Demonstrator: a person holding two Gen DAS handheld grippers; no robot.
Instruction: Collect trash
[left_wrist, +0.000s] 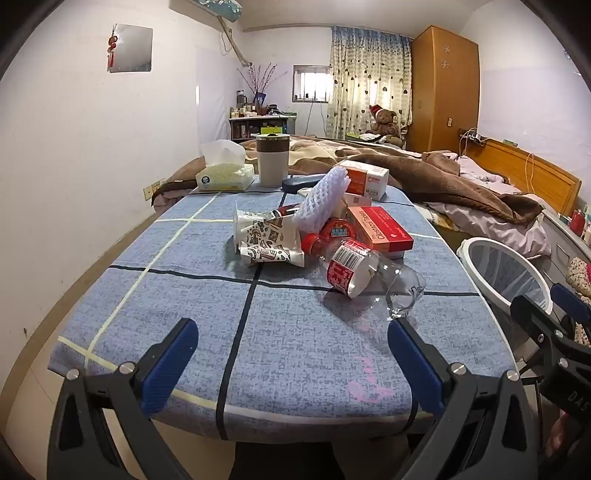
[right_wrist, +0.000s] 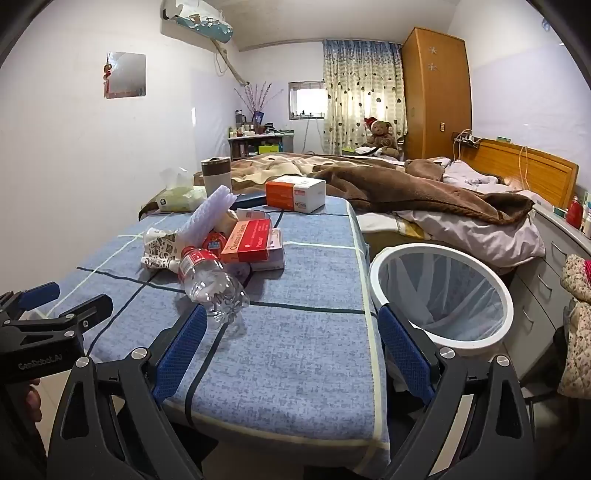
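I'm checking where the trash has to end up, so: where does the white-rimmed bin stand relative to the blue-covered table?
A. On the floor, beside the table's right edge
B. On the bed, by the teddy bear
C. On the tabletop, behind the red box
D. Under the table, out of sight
A: the white-rimmed bin stands below the tabletop level beside the right edge of the table, its lined mouth open, between table and bed.

Left gripper (left_wrist: 291, 354) tilted downward, jaws spread wide, nothing between them, right gripper (right_wrist: 291, 343) likewise tilted downward, jaws wide and empty
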